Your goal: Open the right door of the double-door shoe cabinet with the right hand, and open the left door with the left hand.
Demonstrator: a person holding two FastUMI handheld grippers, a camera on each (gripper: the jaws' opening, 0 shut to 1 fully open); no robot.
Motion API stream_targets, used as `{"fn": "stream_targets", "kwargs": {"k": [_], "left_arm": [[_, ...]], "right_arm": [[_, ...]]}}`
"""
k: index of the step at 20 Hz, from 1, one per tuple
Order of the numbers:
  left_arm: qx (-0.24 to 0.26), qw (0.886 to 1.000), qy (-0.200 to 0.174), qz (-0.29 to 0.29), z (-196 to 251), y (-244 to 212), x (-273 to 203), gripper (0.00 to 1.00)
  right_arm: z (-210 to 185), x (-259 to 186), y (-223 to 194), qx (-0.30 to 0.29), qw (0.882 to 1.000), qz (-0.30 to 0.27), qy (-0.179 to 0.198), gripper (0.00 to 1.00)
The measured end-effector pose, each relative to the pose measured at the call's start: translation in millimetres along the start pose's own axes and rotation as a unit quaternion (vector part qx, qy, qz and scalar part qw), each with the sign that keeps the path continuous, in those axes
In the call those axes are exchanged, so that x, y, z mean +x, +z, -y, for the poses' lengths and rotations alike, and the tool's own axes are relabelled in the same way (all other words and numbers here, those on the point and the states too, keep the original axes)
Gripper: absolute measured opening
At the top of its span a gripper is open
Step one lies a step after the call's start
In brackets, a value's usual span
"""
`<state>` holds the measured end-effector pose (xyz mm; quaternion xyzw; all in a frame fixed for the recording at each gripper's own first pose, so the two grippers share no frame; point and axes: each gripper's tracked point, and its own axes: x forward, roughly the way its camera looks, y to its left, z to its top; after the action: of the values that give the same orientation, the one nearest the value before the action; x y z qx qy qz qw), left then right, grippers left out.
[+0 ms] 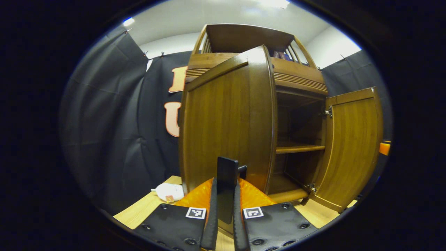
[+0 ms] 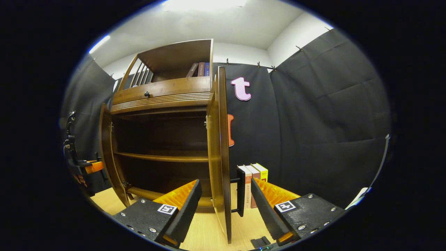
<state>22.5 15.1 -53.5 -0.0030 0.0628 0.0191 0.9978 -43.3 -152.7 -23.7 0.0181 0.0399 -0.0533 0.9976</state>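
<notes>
1. Currently the shoe cabinet (image 1: 299, 83) stands on a light wood worktop (image 1: 146, 209), backed by black cloth walls (image 1: 104, 122) under a white ceiling (image 2: 226, 24).
2. Left gripper (image 1: 225, 216): fingers clenched on the dark handle (image 1: 227, 174) of the left door (image 1: 226, 129); that door is swung open towards the camera.
3. Right door (image 1: 352, 146), in the left gripper view, stands wide open, with the inner shelf (image 1: 299, 149) exposed.
4. Right gripper (image 2: 226, 209): fingers released, spread to either side of the right door's edge (image 2: 223, 157); its handle (image 2: 241, 190) sits between them, touching neither.
5. In the right gripper view the left door (image 2: 106, 153) is open at far left, with the other gripper (image 2: 82, 167) beside it.
6. Cabinet top: a drawer with a small knob (image 2: 147, 94), and books (image 2: 199, 69) in the open upper bay.
7. Worktop: a white soft item (image 1: 170, 191) left of the cabinet; three upright books (image 2: 254, 181) against the cloth wall to its right.
8. A small dark object (image 2: 260, 241) lies on the worktop near the right gripper; cannot tell what it is.
</notes>
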Motion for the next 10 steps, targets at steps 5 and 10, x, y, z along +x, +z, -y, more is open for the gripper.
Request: {"fn": "stream_targets", "kwargs": {"k": [5,10], "left_arm": [[0.006,0.999,0.043,0.01,-49,3,-25,0.25],[0.016,0.997,0.069,0.013,-112,7,-38,0.11]], "right_arm": [[-12,5,0,-0.005,1.0,-0.003,0.01,0.87],[-27,13,1,-0.006,1.0,-0.004,0.023,0.87]]}}
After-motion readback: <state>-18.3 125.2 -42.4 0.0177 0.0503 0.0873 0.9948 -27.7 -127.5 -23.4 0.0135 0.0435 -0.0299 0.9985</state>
